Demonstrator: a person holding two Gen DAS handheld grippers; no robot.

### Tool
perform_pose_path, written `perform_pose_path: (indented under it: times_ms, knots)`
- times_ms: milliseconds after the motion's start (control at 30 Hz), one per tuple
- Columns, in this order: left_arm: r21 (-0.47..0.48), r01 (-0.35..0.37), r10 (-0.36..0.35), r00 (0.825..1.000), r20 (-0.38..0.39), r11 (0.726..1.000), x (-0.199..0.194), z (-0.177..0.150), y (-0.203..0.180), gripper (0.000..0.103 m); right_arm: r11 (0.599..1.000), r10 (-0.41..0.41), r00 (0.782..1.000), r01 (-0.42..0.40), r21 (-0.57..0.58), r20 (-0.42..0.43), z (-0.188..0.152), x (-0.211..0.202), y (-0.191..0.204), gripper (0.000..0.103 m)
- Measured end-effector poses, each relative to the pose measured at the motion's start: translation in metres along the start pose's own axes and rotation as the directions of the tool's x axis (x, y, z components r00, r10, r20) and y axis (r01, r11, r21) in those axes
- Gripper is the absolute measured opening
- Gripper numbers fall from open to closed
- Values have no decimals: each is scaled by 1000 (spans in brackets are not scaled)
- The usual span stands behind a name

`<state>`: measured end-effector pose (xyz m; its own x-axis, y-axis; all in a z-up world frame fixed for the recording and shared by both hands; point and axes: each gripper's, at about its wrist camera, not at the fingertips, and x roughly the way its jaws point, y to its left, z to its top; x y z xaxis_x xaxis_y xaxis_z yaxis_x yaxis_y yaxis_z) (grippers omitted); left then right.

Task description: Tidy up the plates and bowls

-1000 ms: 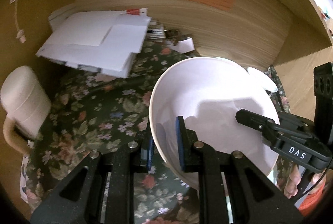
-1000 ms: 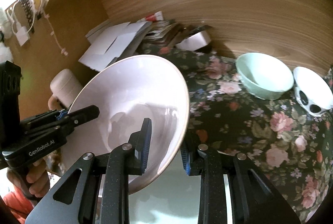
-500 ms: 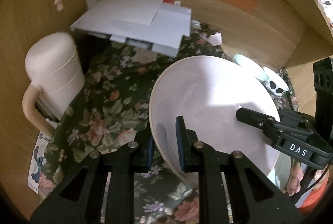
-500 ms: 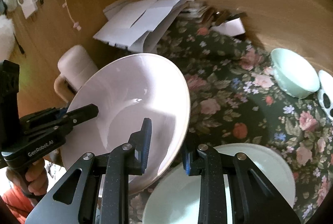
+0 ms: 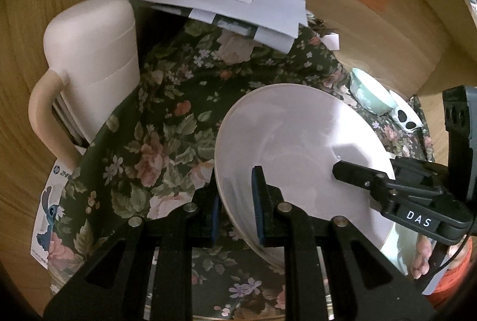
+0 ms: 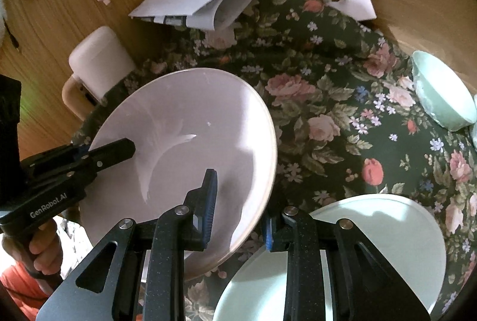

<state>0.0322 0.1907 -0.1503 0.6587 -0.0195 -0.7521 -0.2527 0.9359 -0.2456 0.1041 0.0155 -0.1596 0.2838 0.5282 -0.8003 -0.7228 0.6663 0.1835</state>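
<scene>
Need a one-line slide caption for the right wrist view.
Both tools, right and left, grip a white plate above the floral cloth, beside a mint plate.

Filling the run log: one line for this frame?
left tongs: shut on white plate | right tongs: shut on white plate | plate: tilted, above floral cloth

We see the pink plate tilted, gripped at opposite rims by the right gripper and left gripper. Just right of it lies the mint plate; beyond that, a mint bowl.
</scene>
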Motion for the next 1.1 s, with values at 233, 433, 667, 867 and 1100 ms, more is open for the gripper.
perform_pose_path:
  times_ms: [233, 433, 667, 867, 1100]
  knots:
    - [-21, 10, -11, 998, -57, 1000, 18, -6, 7, 18, 1000, -3, 999, 3, 9, -40, -3, 12, -4, 26]
    - [15, -11, 12, 999, -30, 1000, 17, -9, 2, 18, 1000, -9, 999, 9, 3, -38, -4, 13, -4, 26]
    - [6, -26, 26, 1000, 3, 1000, 9, -6, 3, 18, 1000, -6, 1000, 6, 11, -5, -5, 1, -8, 32]
    - [9, -32, 31, 998, 59, 999, -11, 7, -2, 31, 1000, -19, 996, 19, 3, 83, -2, -28, -10, 45]
    - [62, -11, 2, 990, 141, 998, -33, 21, -28, 56, 998, -67, 978, 67, 6, 198, 0, -68, -21, 57]
